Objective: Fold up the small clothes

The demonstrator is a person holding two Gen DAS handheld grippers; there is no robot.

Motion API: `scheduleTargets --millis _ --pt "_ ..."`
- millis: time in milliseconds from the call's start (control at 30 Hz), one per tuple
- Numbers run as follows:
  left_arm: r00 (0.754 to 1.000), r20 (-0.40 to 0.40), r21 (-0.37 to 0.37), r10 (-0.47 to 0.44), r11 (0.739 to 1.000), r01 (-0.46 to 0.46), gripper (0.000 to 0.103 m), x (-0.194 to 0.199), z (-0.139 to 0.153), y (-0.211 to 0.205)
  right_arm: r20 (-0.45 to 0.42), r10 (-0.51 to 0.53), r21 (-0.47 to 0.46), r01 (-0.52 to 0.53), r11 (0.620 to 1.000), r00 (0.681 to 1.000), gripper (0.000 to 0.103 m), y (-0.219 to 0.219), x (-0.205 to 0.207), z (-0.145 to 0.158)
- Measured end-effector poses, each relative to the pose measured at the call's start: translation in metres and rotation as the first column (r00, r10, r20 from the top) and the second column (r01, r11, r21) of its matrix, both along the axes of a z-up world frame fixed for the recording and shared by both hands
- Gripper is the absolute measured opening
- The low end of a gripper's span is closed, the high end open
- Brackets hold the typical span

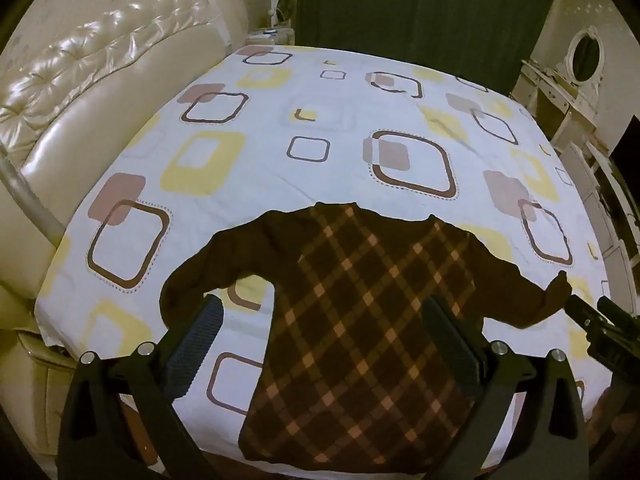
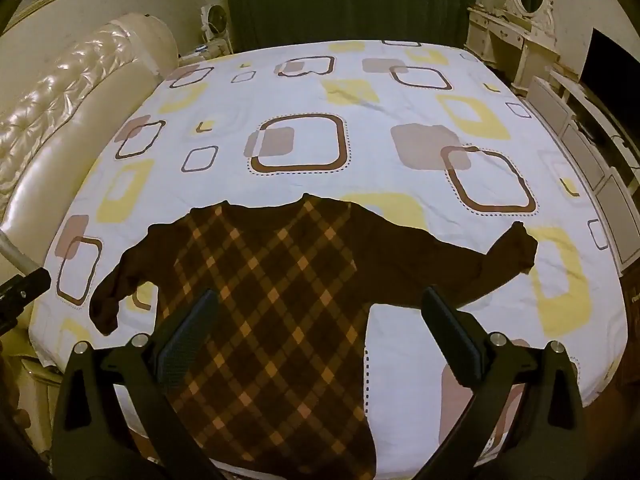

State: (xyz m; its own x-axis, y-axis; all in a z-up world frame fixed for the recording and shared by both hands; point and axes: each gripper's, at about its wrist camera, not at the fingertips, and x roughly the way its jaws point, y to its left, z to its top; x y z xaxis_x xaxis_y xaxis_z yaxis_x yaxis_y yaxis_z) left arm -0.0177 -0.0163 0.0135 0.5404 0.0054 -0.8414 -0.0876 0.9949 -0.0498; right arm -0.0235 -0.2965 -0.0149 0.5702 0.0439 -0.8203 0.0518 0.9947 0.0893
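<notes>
On the white bedsheet (image 1: 248, 184) patterned with brown and yellow rounded squares, a small dark brown top with an orange plaid front (image 1: 360, 300) lies flat, sleeves spread, while the left gripper (image 1: 324, 320) and right gripper (image 2: 320, 312) hover above it, jaws spread wide, pinching nothing.

A wide bed under a white sheet printed with brown and yellow rounded squares (image 1: 320, 92) fills the room. A tufted, glossy cream leather headboard (image 1: 80, 80) stands at its left. Dark green curtains (image 1: 420, 8) hang behind, beside an ornate white dressing table with an oval mirror (image 2: 524, 20).
</notes>
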Motion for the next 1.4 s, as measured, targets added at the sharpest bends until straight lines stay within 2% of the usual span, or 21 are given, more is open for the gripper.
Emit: scheduleTargets --millis 500,1067,1400 --pt "0.999 -0.045 -0.004 -0.014 1.0 0.014 0.099 -0.011 -0.02 -0.002 -0.027 0.015 -0.009 -0.015 1.0 1.0 0.101 0.011 -0.009 -0.013" --pt "0.999 -0.05 -0.001 -0.012 1.0 0.012 0.099 -0.008 -0.022 -0.003 -0.033 0.02 -0.006 -0.02 1.0 0.999 0.101 0.008 -0.007 -0.015" --pt "0.998 -0.07 -0.004 -0.002 1.0 0.002 0.099 0.003 -0.023 -0.007 -0.069 0.038 0.003 -0.038 0.999 0.997 0.101 0.01 0.007 -0.021"
